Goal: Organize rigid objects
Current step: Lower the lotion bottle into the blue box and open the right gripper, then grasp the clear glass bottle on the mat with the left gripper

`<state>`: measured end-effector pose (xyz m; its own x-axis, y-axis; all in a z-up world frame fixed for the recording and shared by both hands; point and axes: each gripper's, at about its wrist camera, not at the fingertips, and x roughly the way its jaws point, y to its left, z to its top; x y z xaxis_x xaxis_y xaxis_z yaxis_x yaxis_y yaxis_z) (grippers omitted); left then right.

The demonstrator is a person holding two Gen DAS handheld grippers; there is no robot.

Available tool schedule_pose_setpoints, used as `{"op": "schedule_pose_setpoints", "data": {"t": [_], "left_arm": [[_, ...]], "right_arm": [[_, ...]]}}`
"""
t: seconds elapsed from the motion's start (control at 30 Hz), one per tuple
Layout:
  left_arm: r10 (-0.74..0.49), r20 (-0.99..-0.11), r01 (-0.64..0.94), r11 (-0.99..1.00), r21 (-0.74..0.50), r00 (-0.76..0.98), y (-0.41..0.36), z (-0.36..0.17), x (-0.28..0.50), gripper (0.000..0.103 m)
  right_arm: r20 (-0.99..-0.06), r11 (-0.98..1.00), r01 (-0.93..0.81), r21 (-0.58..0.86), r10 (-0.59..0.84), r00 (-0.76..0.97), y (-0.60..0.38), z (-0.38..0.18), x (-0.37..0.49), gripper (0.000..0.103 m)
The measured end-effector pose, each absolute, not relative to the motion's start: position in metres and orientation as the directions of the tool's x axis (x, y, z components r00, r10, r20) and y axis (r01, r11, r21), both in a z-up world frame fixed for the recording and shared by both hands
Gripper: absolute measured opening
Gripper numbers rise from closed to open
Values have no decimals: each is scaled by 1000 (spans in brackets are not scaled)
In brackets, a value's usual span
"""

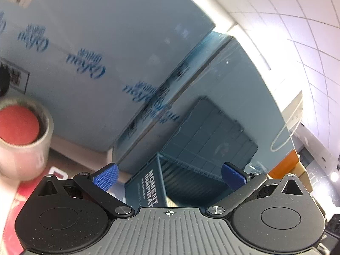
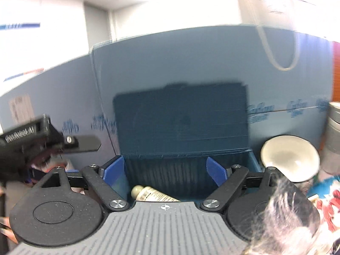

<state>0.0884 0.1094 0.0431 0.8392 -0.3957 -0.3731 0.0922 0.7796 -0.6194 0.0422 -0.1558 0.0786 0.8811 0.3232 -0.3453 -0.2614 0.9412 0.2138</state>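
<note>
Right gripper [image 2: 166,173]: blue pads spread wide, nothing between them, touching nothing. It points into a dark blue box [image 2: 161,176] with ribbed inner walls and its lid [image 2: 180,119] standing open behind. A pale bottle [image 2: 152,194], rounded cap and printed label, lies on its side on the box floor, low and just ahead of the gripper body, between the fingers' lines but nearer the palm than the pads. Right of the box, a white bowl [image 2: 290,157] tilted on its side; further right, a grey cylinder [image 2: 333,131] at the frame edge. Blurred dark hair-like mass [image 2: 284,216] over the lower right. The left gripper's body [image 2: 31,140] shows at left, raised.

Left gripper [image 1: 169,175]: blue pads wide apart, empty, angled upward. The same box [image 1: 146,184], white lettering on its side, sits straight ahead beyond the pads, not touched; lid [image 1: 214,136] leaning against the light blue panels [image 1: 106,42] behind. At far left, near the left finger but apart from it, a blurred clear tape roll [image 1: 27,136] with a red disc [image 1: 18,124] showing inside. View blurred; bench surface hardly visible.
</note>
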Motion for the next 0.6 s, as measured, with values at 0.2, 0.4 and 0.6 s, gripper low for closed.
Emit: {"op": "schedule_pose_setpoints", "data": {"t": [0.2, 0.4, 0.6], "left_arm": [[-371, -295, 148, 806, -573, 881, 102, 64, 67, 103], [-408, -214, 263, 830, -492, 888, 78, 82, 47, 103], [-458, -168, 383, 857, -346, 873, 38, 87, 28, 103]], "right_arm": [[-267, 936, -210, 282, 287, 920, -178, 83, 9, 93], [-230, 945, -139, 297, 212, 950, -206, 80, -24, 95], [-219, 947, -38, 318, 112, 969, -243, 65, -57, 97]]}}
